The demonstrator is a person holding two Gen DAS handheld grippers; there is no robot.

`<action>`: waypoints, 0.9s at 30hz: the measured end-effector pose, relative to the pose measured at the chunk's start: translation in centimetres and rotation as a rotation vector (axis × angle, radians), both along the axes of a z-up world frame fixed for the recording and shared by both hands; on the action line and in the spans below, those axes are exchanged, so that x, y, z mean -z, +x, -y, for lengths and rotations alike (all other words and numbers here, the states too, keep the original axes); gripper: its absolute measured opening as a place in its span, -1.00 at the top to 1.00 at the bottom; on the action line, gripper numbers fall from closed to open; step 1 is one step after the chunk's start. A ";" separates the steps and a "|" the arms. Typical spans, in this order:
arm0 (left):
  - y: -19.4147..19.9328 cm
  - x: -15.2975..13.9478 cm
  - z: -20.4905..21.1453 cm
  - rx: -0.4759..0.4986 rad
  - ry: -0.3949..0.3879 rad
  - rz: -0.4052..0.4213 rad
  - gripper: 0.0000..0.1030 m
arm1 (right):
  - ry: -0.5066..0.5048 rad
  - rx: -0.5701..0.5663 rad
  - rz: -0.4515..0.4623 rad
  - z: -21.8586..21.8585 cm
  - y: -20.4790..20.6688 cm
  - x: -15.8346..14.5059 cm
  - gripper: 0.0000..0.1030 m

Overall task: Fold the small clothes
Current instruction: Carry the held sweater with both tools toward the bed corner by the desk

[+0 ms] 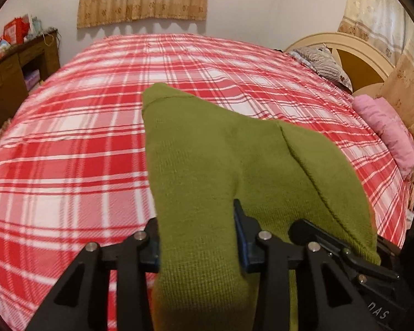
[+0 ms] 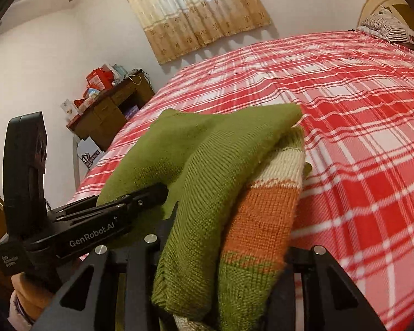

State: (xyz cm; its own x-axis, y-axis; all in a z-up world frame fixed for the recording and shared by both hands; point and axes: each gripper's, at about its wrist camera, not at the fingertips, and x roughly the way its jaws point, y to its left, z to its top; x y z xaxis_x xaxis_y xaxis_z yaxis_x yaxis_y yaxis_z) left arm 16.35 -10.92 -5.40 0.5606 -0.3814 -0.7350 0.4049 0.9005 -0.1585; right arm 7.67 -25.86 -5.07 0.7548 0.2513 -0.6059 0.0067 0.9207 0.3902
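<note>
Green sweater (image 1: 196, 187) hiding tool fingertips

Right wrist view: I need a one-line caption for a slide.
Right claw shut on a bunched green, orange and cream knit garment above a red plaid bed, left claw gripping alongside.

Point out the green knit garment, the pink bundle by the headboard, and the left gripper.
green knit garment (image 1: 196, 165): left wrist view, on the plain green knit between the jaws.
pink bundle (image 1: 383, 129): left wrist view, on its middle fold.
left gripper (image 1: 197, 237): left wrist view, midway between fingertips, closed on the garment.
</note>
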 end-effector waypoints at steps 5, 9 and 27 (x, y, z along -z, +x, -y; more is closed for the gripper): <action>-2.0 -0.8 -1.5 -0.029 0.036 0.042 0.22 | 0.010 -0.011 0.013 -2.3 -1.7 -0.6 0.27; -3.2 -0.8 -3.2 -0.058 0.051 0.061 0.22 | 0.014 -0.038 0.016 -4.3 -2.5 -0.8 0.27; -5.5 -1.0 -13.2 -0.229 0.027 0.050 0.22 | -0.010 -0.231 0.029 -14.1 -2.3 -1.7 0.27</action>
State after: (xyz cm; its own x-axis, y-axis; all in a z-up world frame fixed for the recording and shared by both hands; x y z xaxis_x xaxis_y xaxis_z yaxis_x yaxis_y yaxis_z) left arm 10.82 2.28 -4.43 0.6659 -0.2206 -0.7127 0.1965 0.9734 -0.1177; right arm 5.39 -11.72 -3.38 0.6952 0.4135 -0.5880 -0.2160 0.9003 0.3778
